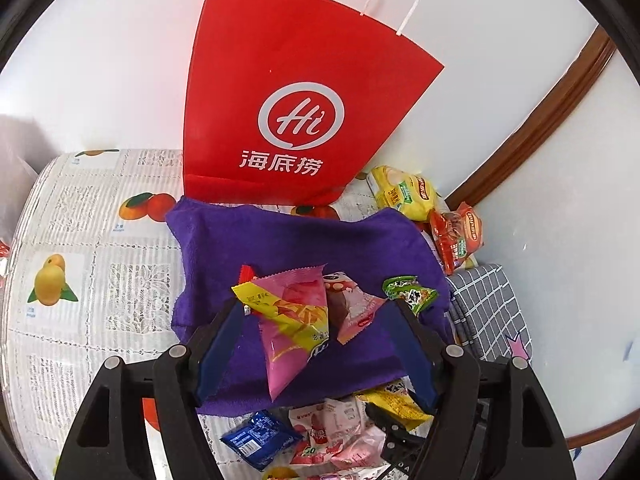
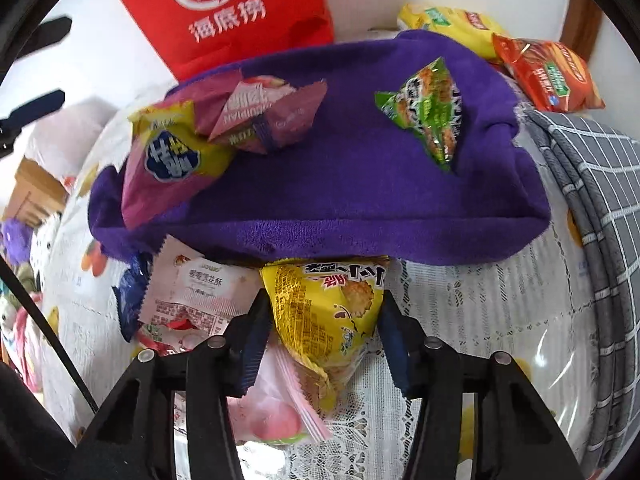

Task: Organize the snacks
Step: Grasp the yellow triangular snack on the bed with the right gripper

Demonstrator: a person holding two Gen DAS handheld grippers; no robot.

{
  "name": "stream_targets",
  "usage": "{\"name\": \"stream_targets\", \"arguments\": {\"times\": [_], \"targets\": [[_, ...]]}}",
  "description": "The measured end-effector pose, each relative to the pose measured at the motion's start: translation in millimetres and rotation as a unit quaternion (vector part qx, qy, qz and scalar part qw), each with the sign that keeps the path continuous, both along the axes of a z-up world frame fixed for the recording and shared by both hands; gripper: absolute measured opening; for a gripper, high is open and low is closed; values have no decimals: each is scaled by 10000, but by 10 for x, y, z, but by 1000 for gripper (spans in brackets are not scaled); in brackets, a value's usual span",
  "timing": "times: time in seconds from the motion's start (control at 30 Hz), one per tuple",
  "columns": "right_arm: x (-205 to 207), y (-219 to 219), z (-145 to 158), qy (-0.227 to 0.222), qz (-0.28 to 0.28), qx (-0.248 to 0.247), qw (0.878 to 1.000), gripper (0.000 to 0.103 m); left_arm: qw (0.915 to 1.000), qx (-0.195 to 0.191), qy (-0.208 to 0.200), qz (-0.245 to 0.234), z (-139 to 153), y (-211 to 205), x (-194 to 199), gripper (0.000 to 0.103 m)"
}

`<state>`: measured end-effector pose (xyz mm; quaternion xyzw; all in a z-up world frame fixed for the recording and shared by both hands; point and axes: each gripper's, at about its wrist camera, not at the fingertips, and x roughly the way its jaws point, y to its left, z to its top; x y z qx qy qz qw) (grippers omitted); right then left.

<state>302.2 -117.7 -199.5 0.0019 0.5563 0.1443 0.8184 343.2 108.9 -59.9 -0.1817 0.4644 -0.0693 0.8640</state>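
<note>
- The right gripper point(image 2: 324, 320) has its jaws spread on either side of a yellow cracker packet point(image 2: 328, 312); whether the pads touch the film I cannot tell, so it reads as parted and not yet clamped.
- That packet lies on the lace tablecloth point(image 2: 460, 320), its far end tucked at the edge of the purple towel point(image 2: 360, 200). It looks light, puffed and crinkly, with brittle crackers inside, so I judge a gentle pinch across the middle or on a sealed end is safest.
- The left gripper point(image 1: 316, 312) is released, jaws wide, above the towel with a pink packet point(image 1: 292, 336) between them and a yellow wrapper point(image 1: 280, 308) across it.
- Farther out lie a small pink pack point(image 1: 352, 304) and a green packet point(image 1: 408, 292) on the towel.
- Beyond stands a red paper bag point(image 1: 288, 100), probably where the snacks go.
</note>
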Motion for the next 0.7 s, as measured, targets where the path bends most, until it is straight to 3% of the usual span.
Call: {"name": "stream_targets", "arguments": {"times": [0.13, 0.37, 0.57, 0.7], "targets": [[-180, -128, 100, -118, -13, 123, 9999, 47, 9999, 101, 77, 20, -5, -18, -5, 72], [-563, -636, 249, -239, -536, 385, 9975, 47, 9995, 259, 197, -44, -19, -101, -65, 72], [-825, -854, 220, -350, -775, -21, 9964, 47, 9986, 507, 96, -120, 25, -201, -255, 72], [-982, -945, 126, -364, -818, -129, 9959, 47, 9969, 729, 165, -231, -159, -260, -500, 72]]}}
